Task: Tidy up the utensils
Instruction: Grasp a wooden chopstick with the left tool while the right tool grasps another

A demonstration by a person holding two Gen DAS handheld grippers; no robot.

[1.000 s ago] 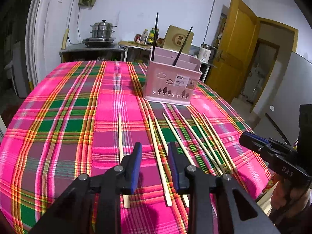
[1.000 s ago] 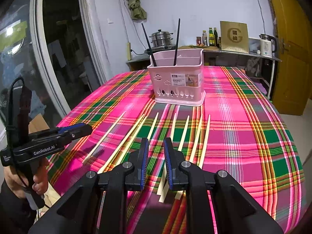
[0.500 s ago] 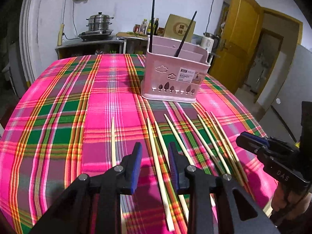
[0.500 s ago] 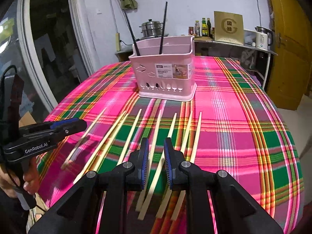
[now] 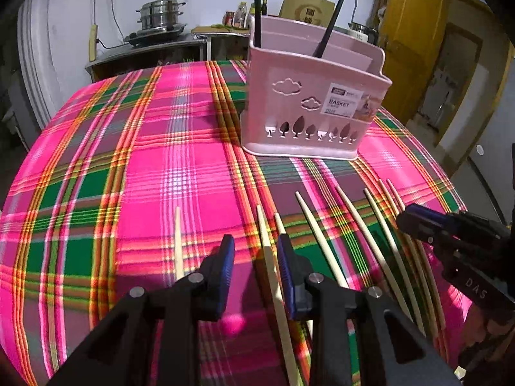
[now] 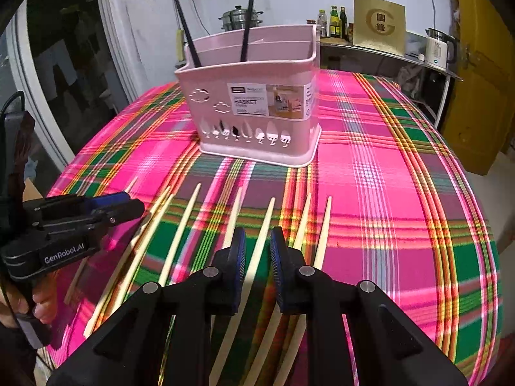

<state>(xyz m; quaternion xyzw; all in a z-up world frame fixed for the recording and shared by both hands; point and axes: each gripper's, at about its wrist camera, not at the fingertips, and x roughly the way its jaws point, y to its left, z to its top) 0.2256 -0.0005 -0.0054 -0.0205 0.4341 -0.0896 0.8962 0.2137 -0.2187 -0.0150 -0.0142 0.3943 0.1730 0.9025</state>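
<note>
1. Left claw (image 5: 254,257): jaws stand apart with a moderate gap and grip nothing. One pale chopstick (image 5: 272,276) lies on the cloth in the gap between its fingers, closer to the right finger; whether the finger touches it cannot be told.
2. A lone chopstick (image 5: 178,244) lies on the cloth just left of the left claw, apart from the others.
3. Right of the left claw, further pale chopsticks (image 5: 363,228) lie side by side, roughly parallel, tips toward the basket.
4. Right claw (image 6: 257,257): jaws stand narrowly apart and grip nothing. A pale chopstick (image 6: 260,247) lies on the cloth in the gap between its fingers; contact cannot be confirmed.
5. Two chopsticks (image 6: 322,234) lie just right of the right claw; the others fan out to its left.
6. Pink basket (image 5: 309,96) stands upright on the worktop ahead of both claws, beyond the chopstick tips and apart from them. Two black chopsticks (image 6: 248,13) stand tilted inside it; the compartment cannot be told.
7. Worktop (image 6: 386,193) carries a pink, green and yellow plaid cloth.
8. Each claw appears at the edge of the other's view, above the outer chopsticks.
</note>
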